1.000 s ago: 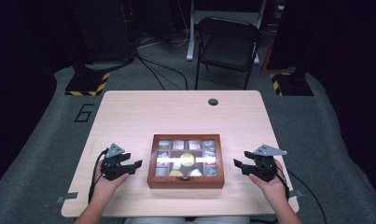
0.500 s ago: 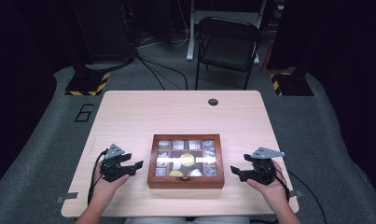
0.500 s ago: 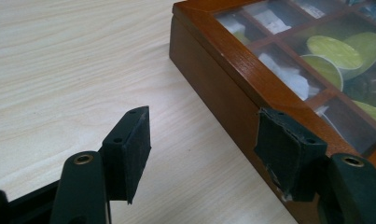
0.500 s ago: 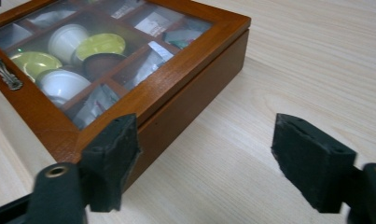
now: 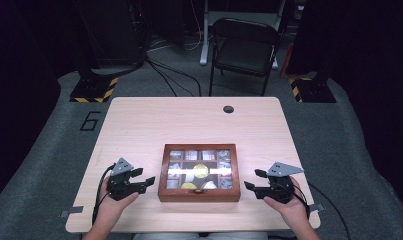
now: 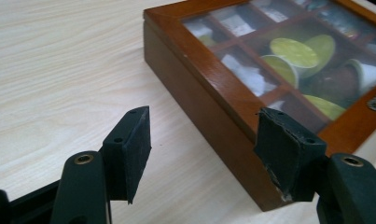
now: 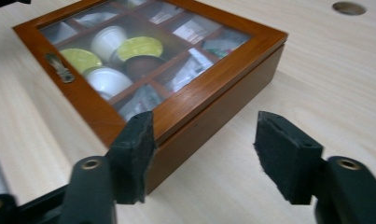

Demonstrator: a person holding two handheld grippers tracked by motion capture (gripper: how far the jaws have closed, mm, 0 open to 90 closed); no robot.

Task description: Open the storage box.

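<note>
While the wooden box [image 5: 199, 172] is sitting shut near the table's [image 5: 189, 120] front edge, its glass lid showing compartments of pods and packets, I am holding my left gripper [image 5: 145, 183] and right gripper [image 5: 251, 180] spread, flanking it, pinching nothing.

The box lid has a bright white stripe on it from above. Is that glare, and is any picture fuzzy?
High view: yes, lamp glare streaks across the wooden box's glass lid. Left gripper view: the box's far corner goes soft. Right gripper view: its own black jaws look slightly blurred, the box sharper.

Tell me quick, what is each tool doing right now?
Left tool: open, empty, beside the wooden box.
Right tool: open, empty, jaws just closed partway.
</note>
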